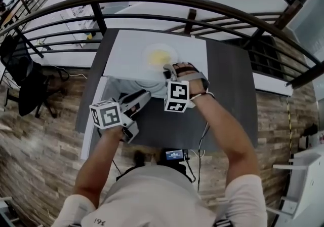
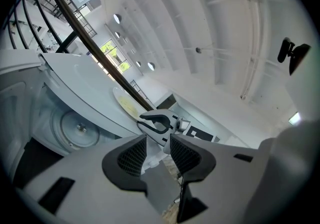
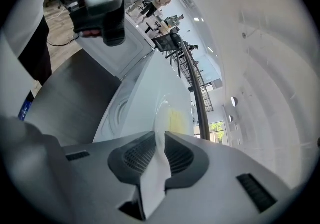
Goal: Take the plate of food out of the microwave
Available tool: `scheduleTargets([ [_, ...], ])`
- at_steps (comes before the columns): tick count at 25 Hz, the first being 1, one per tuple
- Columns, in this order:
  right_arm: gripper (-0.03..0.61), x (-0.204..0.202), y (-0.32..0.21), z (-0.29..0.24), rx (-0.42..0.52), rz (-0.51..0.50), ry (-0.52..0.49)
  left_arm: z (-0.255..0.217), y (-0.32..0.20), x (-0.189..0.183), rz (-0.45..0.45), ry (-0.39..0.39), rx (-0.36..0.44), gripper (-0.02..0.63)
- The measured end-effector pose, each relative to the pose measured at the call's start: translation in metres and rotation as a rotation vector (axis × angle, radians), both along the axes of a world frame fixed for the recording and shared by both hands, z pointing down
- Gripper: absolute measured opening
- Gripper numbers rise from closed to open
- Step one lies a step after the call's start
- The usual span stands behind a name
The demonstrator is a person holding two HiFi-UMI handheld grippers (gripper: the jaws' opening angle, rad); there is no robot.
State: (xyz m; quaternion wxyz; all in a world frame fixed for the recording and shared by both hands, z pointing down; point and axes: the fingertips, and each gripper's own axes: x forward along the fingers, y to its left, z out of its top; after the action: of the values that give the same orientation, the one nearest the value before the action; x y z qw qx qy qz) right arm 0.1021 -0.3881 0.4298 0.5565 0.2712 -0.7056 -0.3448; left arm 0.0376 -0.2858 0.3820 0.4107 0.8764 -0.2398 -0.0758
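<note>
From your head camera, the plate (image 1: 160, 58) sat over the white top of the microwave (image 1: 126, 48) and outside the cavity, with a pale yellow patch of food (image 1: 158, 59) in its middle. Whether the plate rested on the top or hung just above it, this view could not settle. Your right gripper (image 1: 168, 71) reached onto its near rim, and your left gripper (image 1: 144, 95) pointed into the open front below, where part of the round turntable (image 1: 150, 85) showed. Your arms and the marker cubes covered much of the dark table (image 1: 228, 94) and the oven's front. In the left gripper view, your left gripper (image 2: 158, 140) had its jaws spread with nothing between them. Past them stood the right gripper (image 2: 157, 120) at the plate (image 2: 127, 105), which was seen edge-on, so its food was only a thin yellow streak. The turntable (image 2: 77, 128) lay in the cavity at the left. In the right gripper view, your right gripper (image 3: 160, 135) pinched the white rim of the plate (image 3: 172, 113), which filled the gap between the pads. The yellow food (image 3: 177, 118) lay just beyond, half hidden by the rim. The left gripper (image 3: 102, 3) showed at the top, cut off by the frame.
</note>
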Motion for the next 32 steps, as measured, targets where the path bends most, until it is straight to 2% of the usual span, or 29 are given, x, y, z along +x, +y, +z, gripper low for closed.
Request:
scheduleTargets([
  [5,0.071,0.001,0.002,-0.005,-0.039,0.023,-0.027,-0.003,0.005,-0.001,0.003,-0.020,0.004,0.138],
  [15,0.077,0.002,0.012,-0.006,-0.018,0.022,-0.017,-0.009,0.008,-0.001,0.017,-0.015,0.025,0.138],
  [32,0.135,0.009,0.028,-0.007,-0.015,0.048,-0.032,-0.013,0.012,-0.004,0.040,-0.023,0.029,0.138],
])
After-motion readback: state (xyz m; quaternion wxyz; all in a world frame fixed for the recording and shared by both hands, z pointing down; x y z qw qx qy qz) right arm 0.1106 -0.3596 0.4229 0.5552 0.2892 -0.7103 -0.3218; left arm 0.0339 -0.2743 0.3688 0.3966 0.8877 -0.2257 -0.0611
